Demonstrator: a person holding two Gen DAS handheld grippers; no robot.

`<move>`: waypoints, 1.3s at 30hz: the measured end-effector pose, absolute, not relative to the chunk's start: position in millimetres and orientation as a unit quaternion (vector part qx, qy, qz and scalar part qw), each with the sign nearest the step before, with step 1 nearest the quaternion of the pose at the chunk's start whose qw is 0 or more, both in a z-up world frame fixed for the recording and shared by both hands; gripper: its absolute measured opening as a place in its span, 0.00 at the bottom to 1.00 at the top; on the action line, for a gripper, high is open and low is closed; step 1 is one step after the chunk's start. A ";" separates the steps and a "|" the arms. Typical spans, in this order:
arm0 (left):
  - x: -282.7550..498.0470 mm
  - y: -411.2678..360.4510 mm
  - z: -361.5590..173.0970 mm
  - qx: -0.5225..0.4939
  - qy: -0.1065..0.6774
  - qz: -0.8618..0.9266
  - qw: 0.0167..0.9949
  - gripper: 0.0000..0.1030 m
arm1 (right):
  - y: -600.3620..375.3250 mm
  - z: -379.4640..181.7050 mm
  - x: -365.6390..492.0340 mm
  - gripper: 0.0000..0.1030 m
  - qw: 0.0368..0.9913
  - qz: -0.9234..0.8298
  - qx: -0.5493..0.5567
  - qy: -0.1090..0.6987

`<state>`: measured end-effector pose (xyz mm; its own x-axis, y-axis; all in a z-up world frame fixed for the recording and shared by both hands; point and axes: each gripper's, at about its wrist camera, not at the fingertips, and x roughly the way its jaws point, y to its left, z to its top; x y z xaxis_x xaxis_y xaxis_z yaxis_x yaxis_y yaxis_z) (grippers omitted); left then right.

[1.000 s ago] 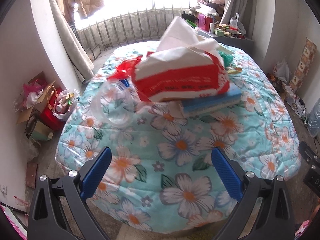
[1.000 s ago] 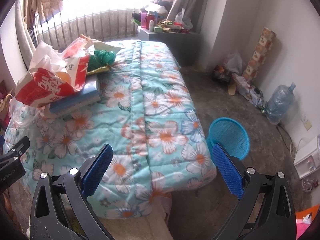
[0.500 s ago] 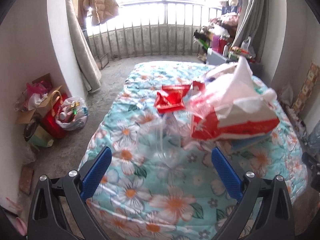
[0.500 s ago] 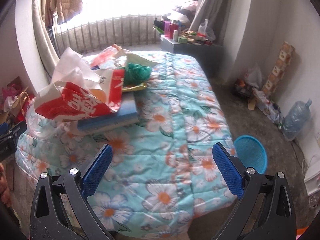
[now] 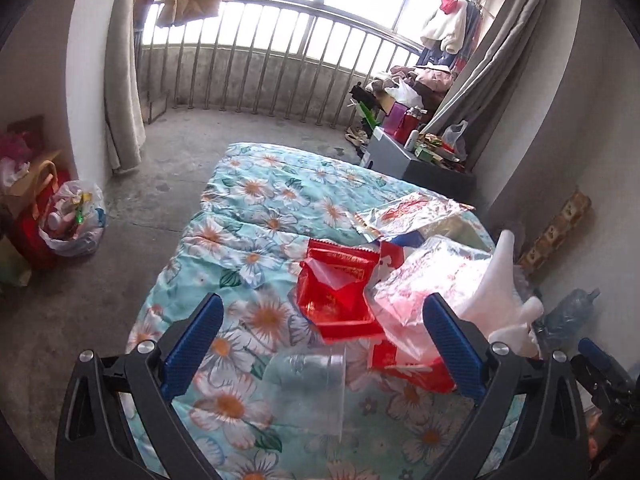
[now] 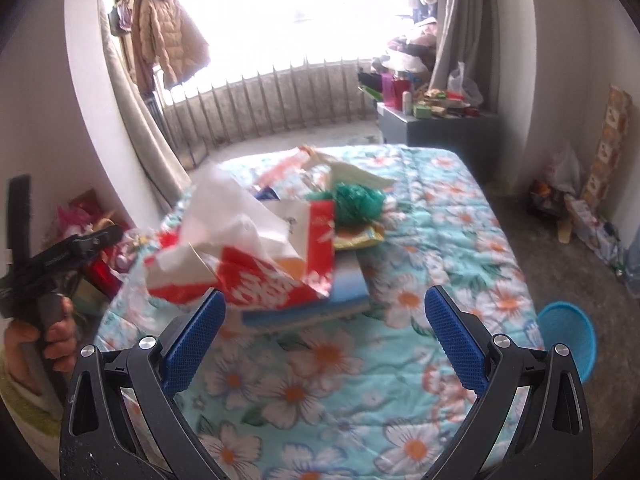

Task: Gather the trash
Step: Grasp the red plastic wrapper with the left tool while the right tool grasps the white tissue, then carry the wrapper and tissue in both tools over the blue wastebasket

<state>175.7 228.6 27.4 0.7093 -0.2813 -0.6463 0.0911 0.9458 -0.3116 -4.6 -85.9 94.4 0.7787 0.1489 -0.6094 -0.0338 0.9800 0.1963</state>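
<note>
Now, both grippers are hanging over a flowered bed with their jaws spread wide and nothing between them. The left gripper (image 5: 320,344) is hovering low at the bed's near-left corner, having swung over from the foot of the bed within the past second, so the litter that sat well ahead of it is now lying directly beyond its blue pads. Closest to it, a clear plastic cup (image 5: 308,380) is lying on its side on the quilt (image 5: 256,200), with a red wrapper (image 5: 340,300) just past it and a crumpled clear bag (image 5: 420,280) lapping over the red-and-white tissue pack (image 5: 408,364) on the right. The right gripper (image 6: 322,332) is likewise pointing at the heap from the foot of the bed, where the same tissue pack (image 6: 256,268) is resting atop a blue book-like slab (image 6: 344,296), a green bundle (image 6: 356,200) lying behind it. Its view has turned from the bed's right edge toward the pile, pushing the blue basket (image 6: 568,336) on the floor out to the frame's right margin. At far left in that view, the person's hand (image 6: 52,340) is gripping the left tool's handle. By appearances, the approach is ending and the first pickup is beginning: the cup and the red wrapper are sitting nearest the left jaws, while the basket, the likely destination, is waiting empty-looking beside the bed. Nothing seems to have been collected yet.
</note>
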 end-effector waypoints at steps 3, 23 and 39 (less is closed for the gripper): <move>203.9 237.2 19.7 -0.165 0.395 -0.126 0.895 0.95 | -81.6 104.8 4.6 0.92 0.938 0.087 0.104 0.319; 281.1 248.8 -45.7 -0.193 0.513 -0.136 0.826 0.39 | -57.7 79.7 82.6 0.31 0.856 0.214 0.185 0.434; 278.2 247.0 -28.8 -0.209 0.480 -0.179 0.833 0.00 | -71.0 106.4 76.9 0.01 0.875 0.227 0.197 0.379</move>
<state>278.2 247.0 -28.8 0.4754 -0.4980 -0.7253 0.0973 0.8491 -0.5192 76.9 -71.0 106.4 0.6096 0.5476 -0.5731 -0.2487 0.8186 0.5177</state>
